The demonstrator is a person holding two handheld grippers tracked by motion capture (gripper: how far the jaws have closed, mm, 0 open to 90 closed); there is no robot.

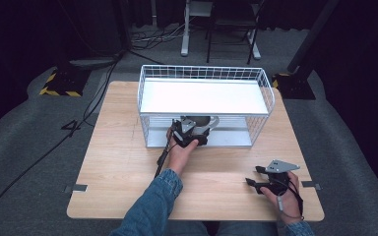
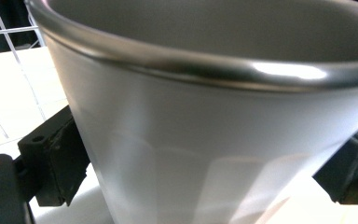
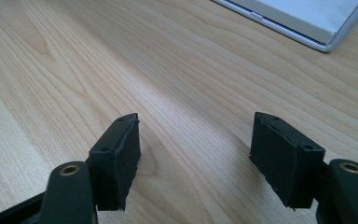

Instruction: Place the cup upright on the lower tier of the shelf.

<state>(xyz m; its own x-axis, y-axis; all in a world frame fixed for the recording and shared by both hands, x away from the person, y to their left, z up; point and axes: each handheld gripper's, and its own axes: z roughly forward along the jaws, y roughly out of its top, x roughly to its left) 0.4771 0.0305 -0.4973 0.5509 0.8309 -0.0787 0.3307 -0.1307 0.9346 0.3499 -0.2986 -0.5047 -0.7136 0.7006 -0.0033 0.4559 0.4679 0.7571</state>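
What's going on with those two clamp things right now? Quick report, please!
Left hand-held gripper clamped around metal cup, at wire rack's lower shelf. Right hand-held gripper open, empty, over wooden table. Nothing blocking.

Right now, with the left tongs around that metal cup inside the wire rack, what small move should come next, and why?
Probably draw the left tongs straight back out of the wire rack. Their pads already flank the metal cup on both sides, and the rack's front is open toward the person.

wire rack (image 1: 204, 73) walls, open front, bare table (image 1: 123, 167)
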